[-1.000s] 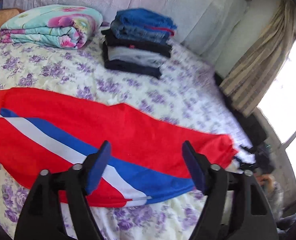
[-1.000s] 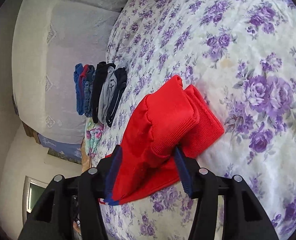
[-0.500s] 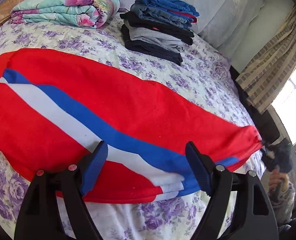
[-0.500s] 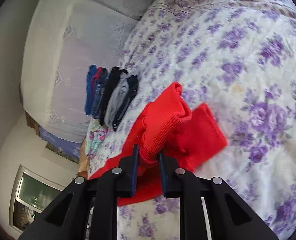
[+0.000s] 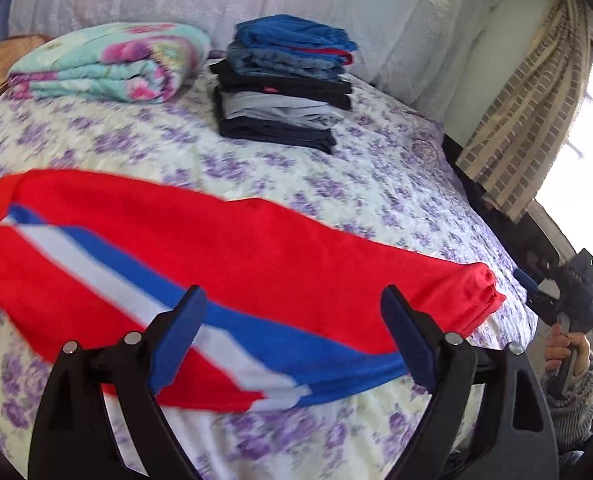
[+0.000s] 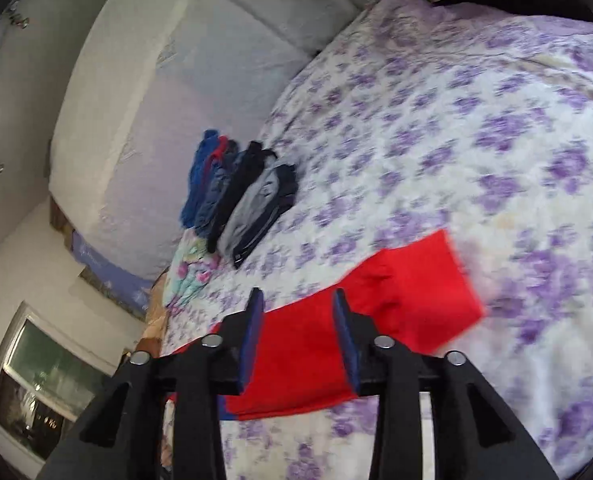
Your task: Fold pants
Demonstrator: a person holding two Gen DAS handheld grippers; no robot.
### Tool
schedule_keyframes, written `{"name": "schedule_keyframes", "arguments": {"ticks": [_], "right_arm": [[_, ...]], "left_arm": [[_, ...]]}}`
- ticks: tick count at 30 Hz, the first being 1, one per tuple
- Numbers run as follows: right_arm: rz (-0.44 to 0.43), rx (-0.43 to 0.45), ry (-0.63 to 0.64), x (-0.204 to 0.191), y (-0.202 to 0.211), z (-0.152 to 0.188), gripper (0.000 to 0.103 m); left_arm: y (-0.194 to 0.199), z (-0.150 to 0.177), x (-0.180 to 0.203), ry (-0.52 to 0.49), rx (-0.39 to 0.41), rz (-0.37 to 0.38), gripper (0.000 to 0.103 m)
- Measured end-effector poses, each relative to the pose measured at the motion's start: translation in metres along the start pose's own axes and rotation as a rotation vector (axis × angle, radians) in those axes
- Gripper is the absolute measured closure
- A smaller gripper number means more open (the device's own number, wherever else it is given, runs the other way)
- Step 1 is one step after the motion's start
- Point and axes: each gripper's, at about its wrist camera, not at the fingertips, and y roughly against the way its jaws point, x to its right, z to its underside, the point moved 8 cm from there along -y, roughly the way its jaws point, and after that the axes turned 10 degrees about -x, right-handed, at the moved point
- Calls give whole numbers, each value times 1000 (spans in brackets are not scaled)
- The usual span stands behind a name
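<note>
Red pants with a white and blue side stripe lie flat and lengthwise on the flowered bed. The waistband is at the left and the cuffs at the right. My left gripper is open and empty, hovering above the striped leg. My right gripper is open and empty, just above the leg near the red cuffs, which lie flat on the sheet. The right gripper also shows at the far right of the left wrist view, off the bed's edge.
A stack of folded clothes and a folded floral blanket sit at the head of the bed, against white pillows. A striped curtain and a window are at the right. The stack also shows in the right wrist view.
My right gripper was shut on the raised red cuff; it has opened and drawn back, and the cuff now lies flat. My left gripper has lifted back a little, still open.
</note>
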Motion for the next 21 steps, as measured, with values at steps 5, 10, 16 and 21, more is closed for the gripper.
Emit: {"name": "schedule_keyframes", "arguments": {"ticks": [5, 10, 16, 21], "right_arm": [[-5, -86, -51, 13, -61, 1, 59], [15, -71, -230, 87, -43, 1, 103], [84, 16, -166, 79, -6, -9, 94], [55, -2, -58, 39, -14, 3, 30]], "left_arm": [[-19, -4, -25, 28, -11, -140, 17], [-3, 11, -93, 157, -55, -77, 37], [72, 14, -148, 293, 64, -179, 33], [97, -7, -145, 325, 169, -165, 18]]}}
